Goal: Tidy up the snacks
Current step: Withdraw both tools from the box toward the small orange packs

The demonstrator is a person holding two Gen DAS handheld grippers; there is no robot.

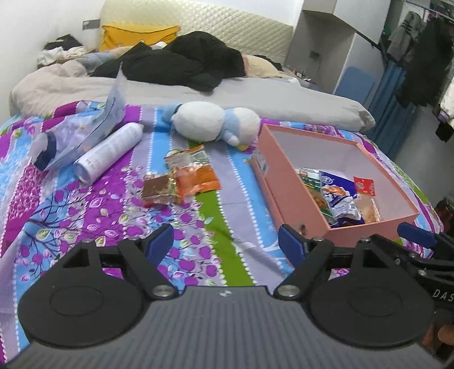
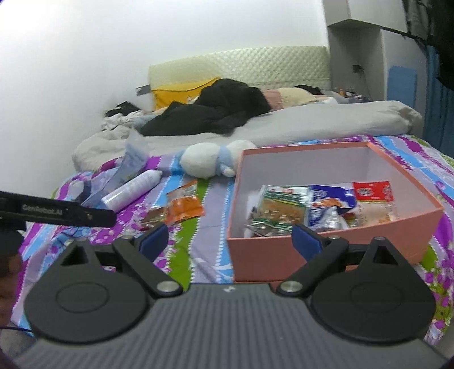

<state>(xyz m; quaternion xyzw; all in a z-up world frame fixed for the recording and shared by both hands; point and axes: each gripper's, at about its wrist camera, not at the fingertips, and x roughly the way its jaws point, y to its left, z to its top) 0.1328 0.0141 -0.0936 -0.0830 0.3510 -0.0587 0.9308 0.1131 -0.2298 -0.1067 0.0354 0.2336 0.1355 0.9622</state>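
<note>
Your left gripper [image 1: 225, 244] and right gripper [image 2: 231, 238] are hovering wide open, gripping nothing; "GenRobot.AI" is showing on one arm. Two snack packets [image 1: 184, 177] are lying mid-bedspread [image 1: 85, 215], beside the pink box [image 2: 283, 255].

You are working in a bedroom: white wall [image 2: 85, 56], cream quilted headboard [image 1: 198, 25], bed under a floral striped bedspread [image 1: 71, 198], grey duvet [image 1: 255, 96] behind. Clothes rack [image 1: 420, 56] stands to one side.
</note>
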